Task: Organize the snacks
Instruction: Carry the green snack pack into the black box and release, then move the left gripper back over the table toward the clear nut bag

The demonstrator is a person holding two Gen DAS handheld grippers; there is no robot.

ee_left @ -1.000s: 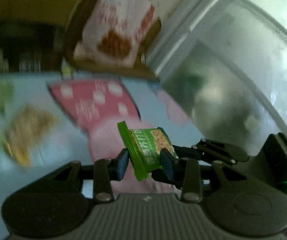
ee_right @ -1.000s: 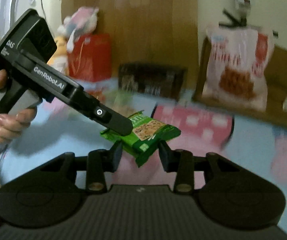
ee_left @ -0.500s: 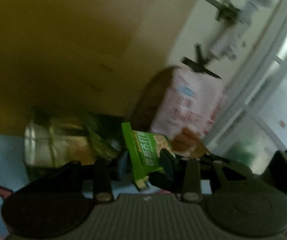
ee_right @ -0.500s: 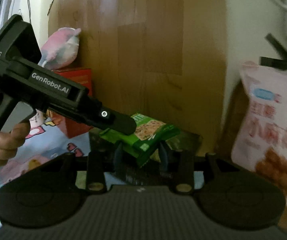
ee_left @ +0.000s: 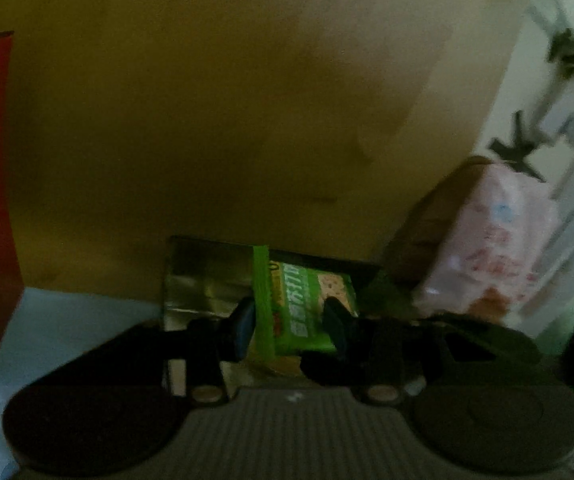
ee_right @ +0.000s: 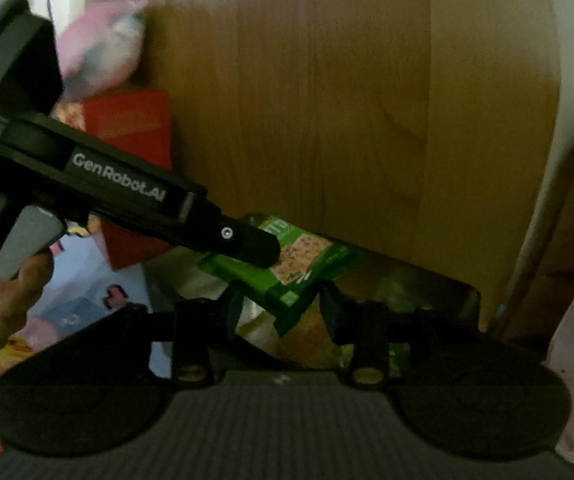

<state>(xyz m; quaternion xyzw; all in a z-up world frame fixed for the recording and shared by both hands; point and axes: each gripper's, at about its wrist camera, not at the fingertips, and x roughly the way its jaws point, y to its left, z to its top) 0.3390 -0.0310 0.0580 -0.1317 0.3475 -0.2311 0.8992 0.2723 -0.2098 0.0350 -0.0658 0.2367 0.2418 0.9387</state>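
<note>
Between left tongs (ee_left: 289, 324), one green snack packet (ee_left: 307, 312) (pinched).

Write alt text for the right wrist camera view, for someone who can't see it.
The left tool holds a green snack packet just ahead of the right tool, whose fingers stand apart on either side of the packet's lower corner without clearly pressing it. Beneath is a dark open box against a wooden panel, with a red box to the left.
</note>
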